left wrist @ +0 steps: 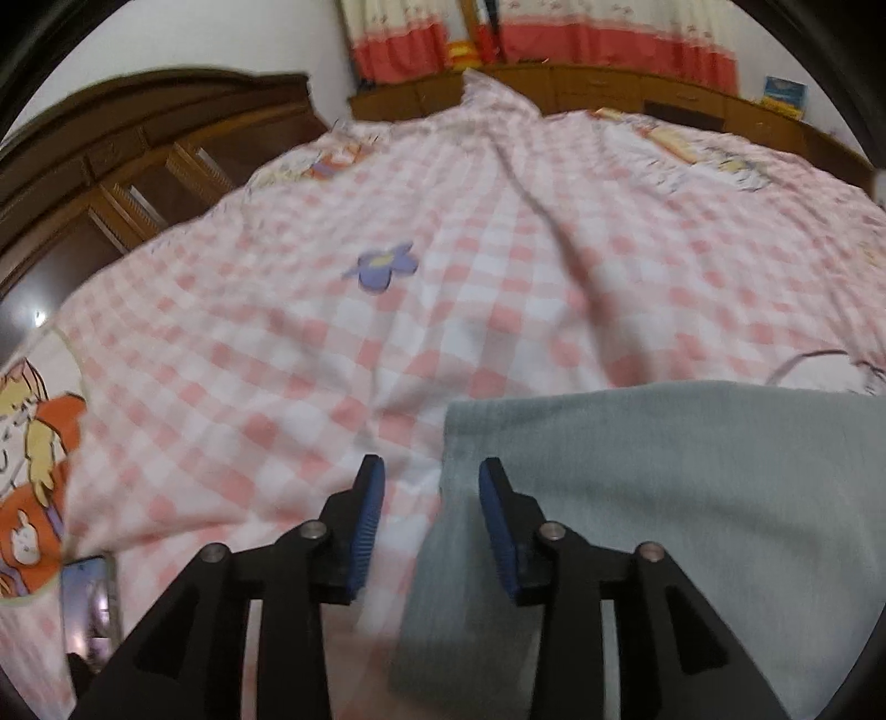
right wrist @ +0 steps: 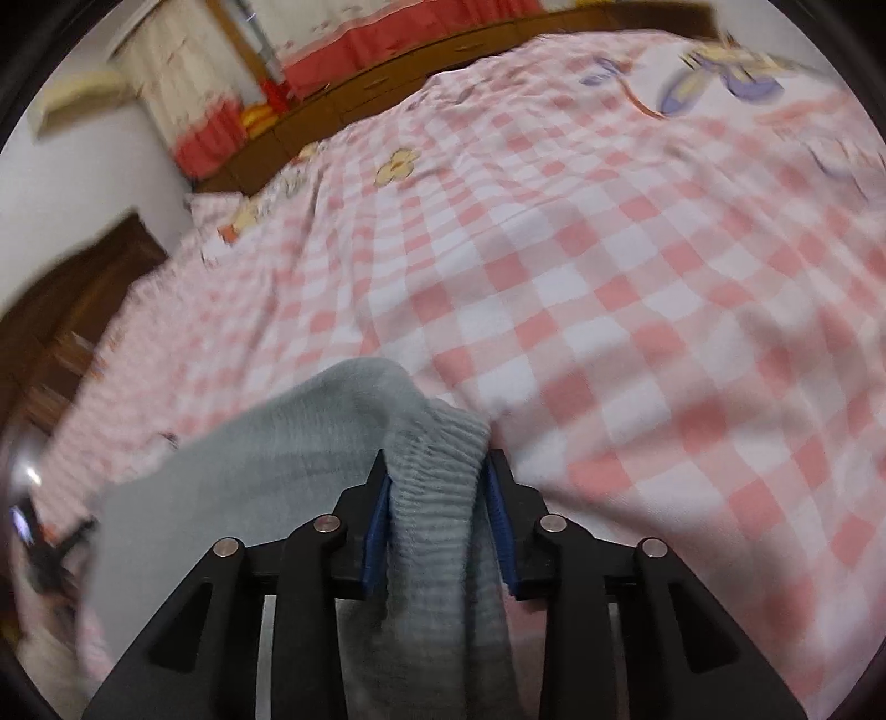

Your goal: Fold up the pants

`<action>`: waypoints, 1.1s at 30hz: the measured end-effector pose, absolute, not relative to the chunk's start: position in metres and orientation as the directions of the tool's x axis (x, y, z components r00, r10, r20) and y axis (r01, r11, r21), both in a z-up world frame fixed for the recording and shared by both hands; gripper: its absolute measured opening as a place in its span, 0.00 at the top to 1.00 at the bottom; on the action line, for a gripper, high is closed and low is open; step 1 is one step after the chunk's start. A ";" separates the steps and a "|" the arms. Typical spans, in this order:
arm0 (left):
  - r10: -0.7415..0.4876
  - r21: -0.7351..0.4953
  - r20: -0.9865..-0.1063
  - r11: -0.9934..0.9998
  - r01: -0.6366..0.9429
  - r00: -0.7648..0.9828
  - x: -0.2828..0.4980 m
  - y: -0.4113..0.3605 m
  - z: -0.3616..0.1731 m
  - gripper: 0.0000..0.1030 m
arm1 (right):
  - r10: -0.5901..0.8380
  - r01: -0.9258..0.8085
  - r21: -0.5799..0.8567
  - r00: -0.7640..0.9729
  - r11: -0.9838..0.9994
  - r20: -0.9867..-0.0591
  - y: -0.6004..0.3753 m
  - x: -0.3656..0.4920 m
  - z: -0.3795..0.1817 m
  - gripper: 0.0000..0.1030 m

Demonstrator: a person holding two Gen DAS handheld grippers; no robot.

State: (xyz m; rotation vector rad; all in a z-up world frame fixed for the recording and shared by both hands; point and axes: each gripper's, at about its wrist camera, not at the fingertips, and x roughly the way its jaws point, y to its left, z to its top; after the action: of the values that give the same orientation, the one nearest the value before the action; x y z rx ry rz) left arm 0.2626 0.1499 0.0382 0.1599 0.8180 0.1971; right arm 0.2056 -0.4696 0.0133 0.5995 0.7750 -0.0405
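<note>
The grey-green pants lie on a bed with a pink checked sheet. In the left wrist view my left gripper is open, and the left edge of the pants lies between and below its blue pads. In the right wrist view my right gripper is shut on the ribbed waistband of the pants. The cloth bunches up between its pads and hangs down toward the camera. The rest of the pants spreads left of it.
A dark wooden headboard stands at the left. A low wooden cabinet and red-trimmed curtains run along the far side. A phone lies on the sheet at the lower left.
</note>
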 end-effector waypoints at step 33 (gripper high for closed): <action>-0.162 0.003 -0.759 0.968 0.252 0.631 0.029 -0.016 0.058 0.32 | -0.001 0.400 0.322 0.628 0.858 -0.778 -0.431 -0.030 0.035 0.51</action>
State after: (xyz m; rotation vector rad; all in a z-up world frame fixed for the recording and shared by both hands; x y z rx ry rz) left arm 0.0287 -0.0160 0.0585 0.1125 0.8565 -0.2374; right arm -0.0297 -0.4307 0.0355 0.5024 0.8694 -0.2414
